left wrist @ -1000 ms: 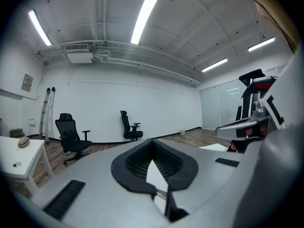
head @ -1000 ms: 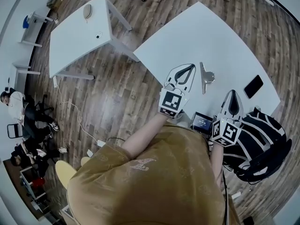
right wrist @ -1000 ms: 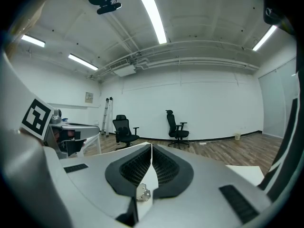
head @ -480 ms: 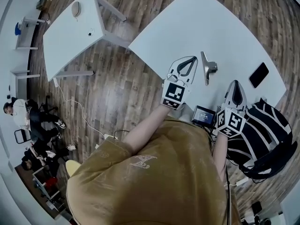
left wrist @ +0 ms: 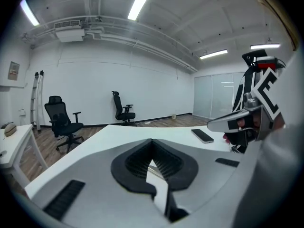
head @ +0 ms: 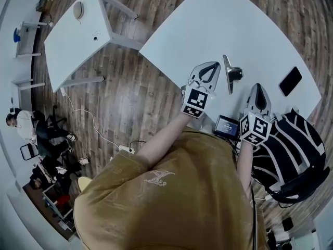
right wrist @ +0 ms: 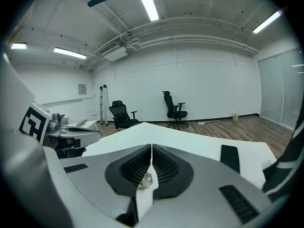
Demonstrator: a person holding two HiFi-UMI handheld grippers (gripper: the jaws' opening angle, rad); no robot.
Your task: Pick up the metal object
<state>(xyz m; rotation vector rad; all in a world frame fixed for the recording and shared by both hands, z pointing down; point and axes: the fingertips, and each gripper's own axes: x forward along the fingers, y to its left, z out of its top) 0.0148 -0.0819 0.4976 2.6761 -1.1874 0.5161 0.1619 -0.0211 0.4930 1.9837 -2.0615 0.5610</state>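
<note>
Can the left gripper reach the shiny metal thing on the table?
Probably yes. The metal object lies on the white table just beside the left gripper, with nothing between them. Its jaws are together, though, so they would have to open first.

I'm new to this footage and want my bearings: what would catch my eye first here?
The shiny metal object on the white table stands out first. It lies between the left gripper and the right gripper, both with jaws together and holding nothing. A dark phone lies further right near the table's edge, and a black-and-white striped backpack sits by the person's right arm.
</note>
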